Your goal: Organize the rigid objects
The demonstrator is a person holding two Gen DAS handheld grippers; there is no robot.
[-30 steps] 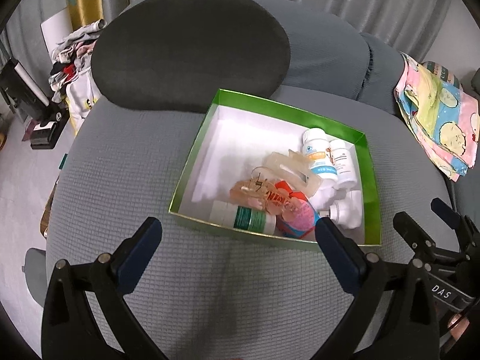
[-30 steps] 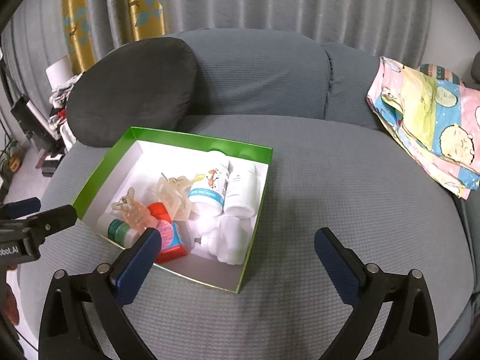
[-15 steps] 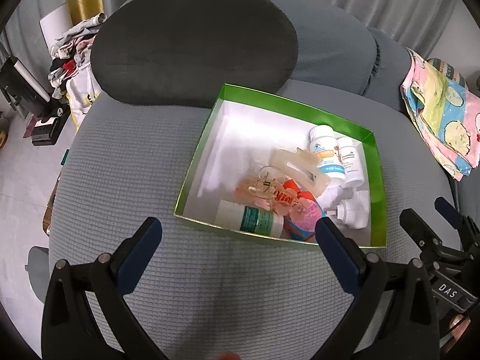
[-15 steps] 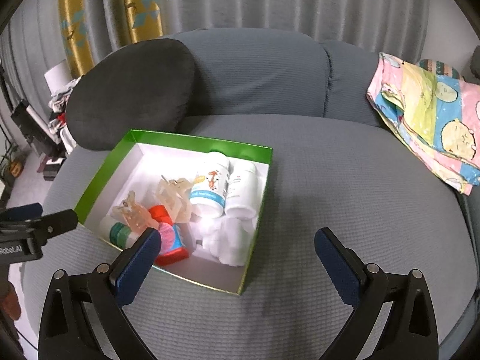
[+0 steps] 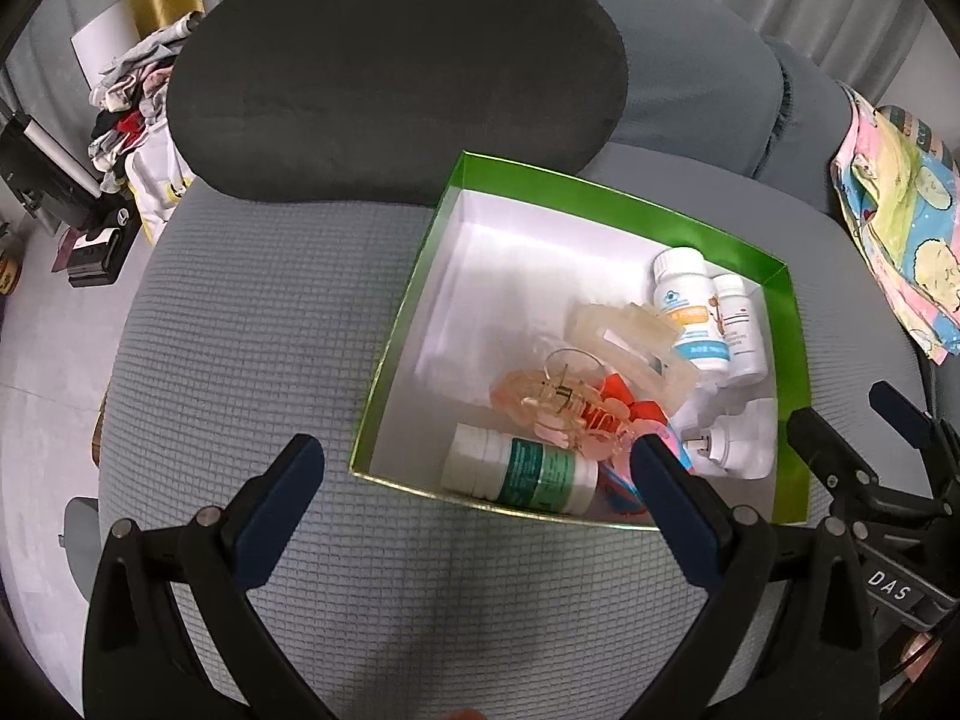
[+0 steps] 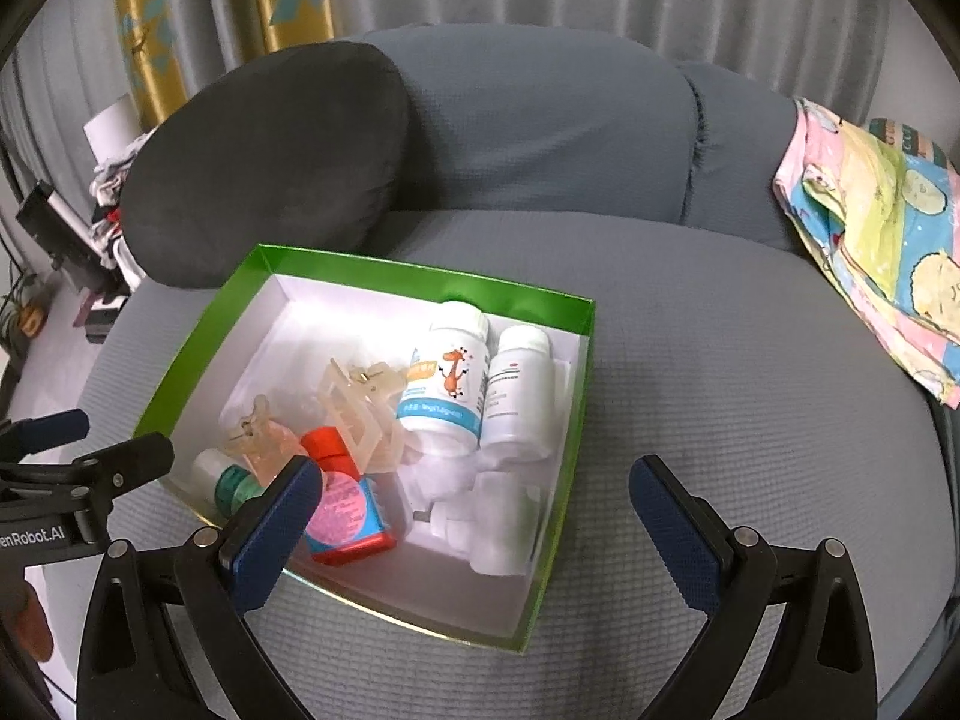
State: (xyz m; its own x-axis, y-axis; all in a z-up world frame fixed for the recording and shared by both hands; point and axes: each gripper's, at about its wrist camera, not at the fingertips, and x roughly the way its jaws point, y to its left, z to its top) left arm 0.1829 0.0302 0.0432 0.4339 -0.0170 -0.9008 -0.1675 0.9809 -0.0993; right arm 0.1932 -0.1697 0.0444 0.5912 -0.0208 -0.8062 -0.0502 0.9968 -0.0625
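A green box with a white inside (image 5: 600,189) (image 6: 420,269) sits on the grey sofa seat. It holds white pill bottles (image 5: 690,312) (image 6: 447,381), a green-labelled bottle (image 5: 522,471) (image 6: 231,483), clear hair clips (image 5: 624,333) (image 6: 360,405), a red-capped item (image 6: 342,510) and white spray bottles (image 5: 732,441) (image 6: 492,531). My left gripper (image 5: 474,495) is open and empty, above the seat at the box's near edge. My right gripper (image 6: 474,510) is open and empty, above the box's near right corner.
A dark round cushion (image 5: 396,72) (image 6: 264,168) leans on the sofa back behind the box. A colourful cloth (image 5: 900,222) (image 6: 876,234) lies at the right. Clutter (image 5: 132,90) and the floor (image 5: 36,390) lie off the sofa's left edge.
Both grippers have pulled back a little from the box and stayed open. The box looks slightly farther and more to the right in the left wrist view.
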